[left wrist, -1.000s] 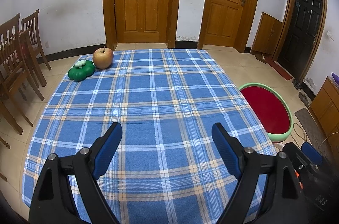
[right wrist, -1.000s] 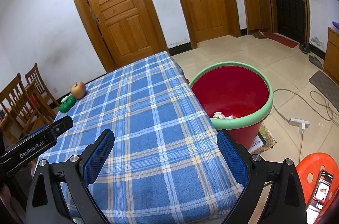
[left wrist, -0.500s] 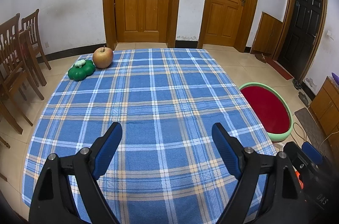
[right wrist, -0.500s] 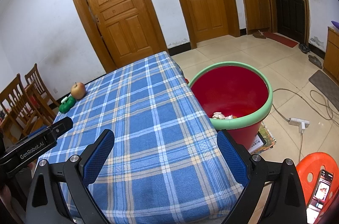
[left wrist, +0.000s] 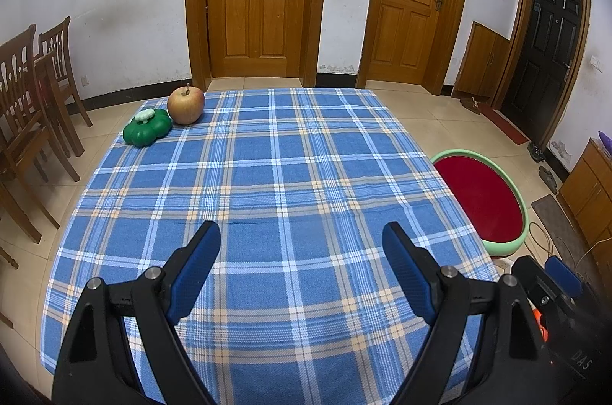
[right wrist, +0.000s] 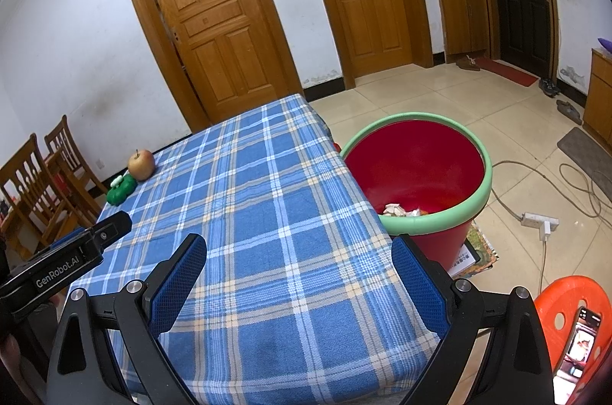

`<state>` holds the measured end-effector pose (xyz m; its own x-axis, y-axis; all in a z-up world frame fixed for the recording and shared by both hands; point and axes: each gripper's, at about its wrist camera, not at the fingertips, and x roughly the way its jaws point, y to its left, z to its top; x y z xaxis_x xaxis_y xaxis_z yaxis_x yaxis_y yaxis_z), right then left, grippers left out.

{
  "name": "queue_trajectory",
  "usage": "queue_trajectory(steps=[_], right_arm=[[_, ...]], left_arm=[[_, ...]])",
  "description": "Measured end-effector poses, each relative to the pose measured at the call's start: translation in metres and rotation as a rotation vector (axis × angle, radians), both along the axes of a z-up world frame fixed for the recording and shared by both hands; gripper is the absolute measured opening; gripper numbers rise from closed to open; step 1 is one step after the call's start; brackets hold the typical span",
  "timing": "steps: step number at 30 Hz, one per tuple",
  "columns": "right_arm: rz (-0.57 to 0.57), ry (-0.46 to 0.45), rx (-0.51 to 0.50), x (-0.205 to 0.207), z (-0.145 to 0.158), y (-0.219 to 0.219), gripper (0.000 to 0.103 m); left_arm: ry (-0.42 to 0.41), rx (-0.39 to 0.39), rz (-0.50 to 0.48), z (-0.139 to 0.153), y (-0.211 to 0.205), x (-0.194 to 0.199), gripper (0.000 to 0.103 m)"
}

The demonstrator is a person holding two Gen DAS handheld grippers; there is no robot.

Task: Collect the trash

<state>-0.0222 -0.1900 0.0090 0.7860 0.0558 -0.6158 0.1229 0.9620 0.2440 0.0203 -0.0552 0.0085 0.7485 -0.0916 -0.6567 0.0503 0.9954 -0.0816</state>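
Both grippers empty, jaws spread wide: left gripper point(left wrist: 300, 244), right gripper point(right wrist: 298, 261), both over the near end of the table point(left wrist: 290, 175).

Trash: crumpled paper scraps point(right wrist: 401, 209) at the bottom of the red bin point(right wrist: 470, 202), on the floor beside the table. Probably light, soft, crushable; a pinch across any fold should do.

None visible on the cloth; only apple point(left wrist: 186, 105) and green toy point(left wrist: 147, 128), far corner. Bin bottom mostly hidden by the rim, so contents are uncertain.

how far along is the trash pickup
Looks nearly done: crumpled paper lies in the red bin. Nothing in hand; the left gripper and right gripper are open. On the cloth only an apple and green toy show.
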Motion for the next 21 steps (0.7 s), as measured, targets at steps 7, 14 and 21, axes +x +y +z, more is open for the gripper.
queue_trajectory(steps=[7, 14, 21], right_arm=[[0.0, 0.001, 0.0, 0.0001, 0.0, 0.0001, 0.097], [0.0, 0.0, 0.0, 0.0, 0.0001, 0.0001, 0.097], [0.0, 0.0, -0.001, 0.0001, -0.0001, 0.0, 0.097]], left_arm=[[0.001, 0.0, 0.001, 0.0, 0.0001, 0.0, 0.086], [0.001, 0.001, 0.0, 0.0002, 0.0004, 0.0, 0.086], [0.0, 0.0, 0.0, 0.0003, 0.0005, -0.0003, 0.086]])
